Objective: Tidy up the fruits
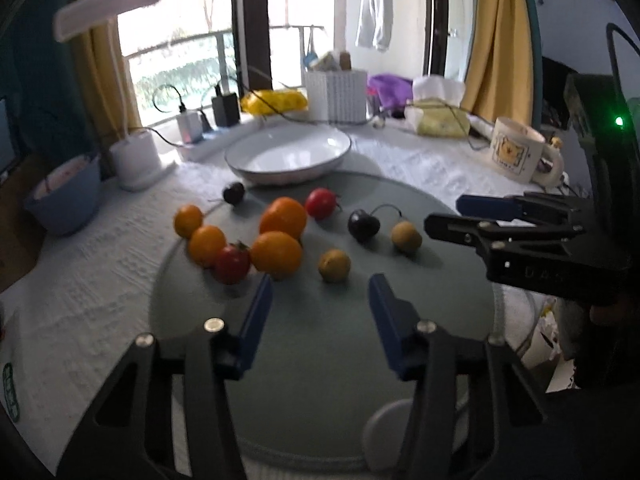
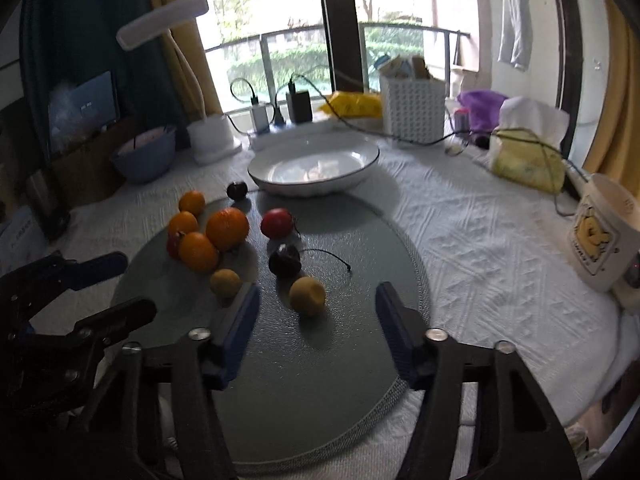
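Altogether four oranges (image 1: 283,216), two tomatoes (image 1: 321,202) and two cherries (image 1: 363,225) lie loose; each hand-held gripper (image 1: 320,300) gapes empty.

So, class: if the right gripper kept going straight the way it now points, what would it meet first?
Most likely the small yellow-brown round fruit, which lies just ahead between the open fingers of the right gripper, on the grey round mat; depth is hard to judge.

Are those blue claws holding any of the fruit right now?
No. Both the left gripper and right gripper are empty, jaws apart above the mat.
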